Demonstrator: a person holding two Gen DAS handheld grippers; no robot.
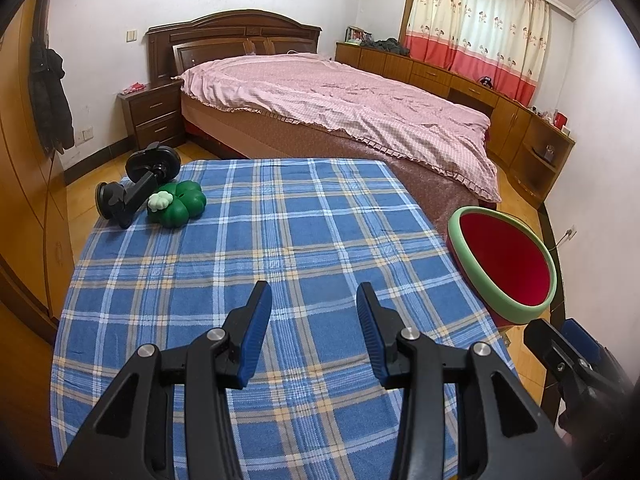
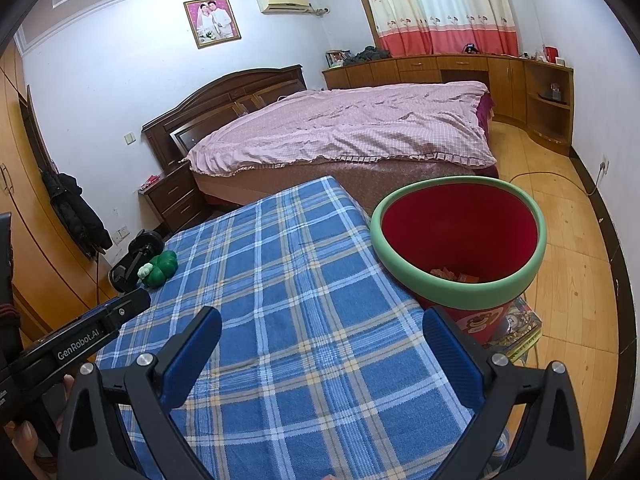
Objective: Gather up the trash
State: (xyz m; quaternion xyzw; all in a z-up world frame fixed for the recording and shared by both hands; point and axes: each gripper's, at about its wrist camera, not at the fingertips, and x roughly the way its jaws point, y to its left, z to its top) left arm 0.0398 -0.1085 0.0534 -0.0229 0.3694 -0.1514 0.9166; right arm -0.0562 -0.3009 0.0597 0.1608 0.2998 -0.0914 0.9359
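A red bin with a green rim [image 2: 460,292] stands just past the right edge of the blue plaid table [image 2: 304,320]; orange scraps of trash [image 2: 456,276] lie at its bottom. The bin also shows in the left wrist view [image 1: 472,248]. My right gripper [image 2: 320,340] is open and empty over the table's near right part, beside the bin. My left gripper [image 1: 314,312] is open and empty over the table's [image 1: 280,248] near middle. The right gripper's fingers [image 1: 560,356] show at the left view's lower right.
A green clover-shaped object with a small white piece [image 1: 178,202] and a black suction-cup mount [image 1: 136,188] sit at the table's far left corner. A bed with a pink cover [image 1: 340,100] stands beyond the table. Wooden wardrobe at left, wood floor at right.
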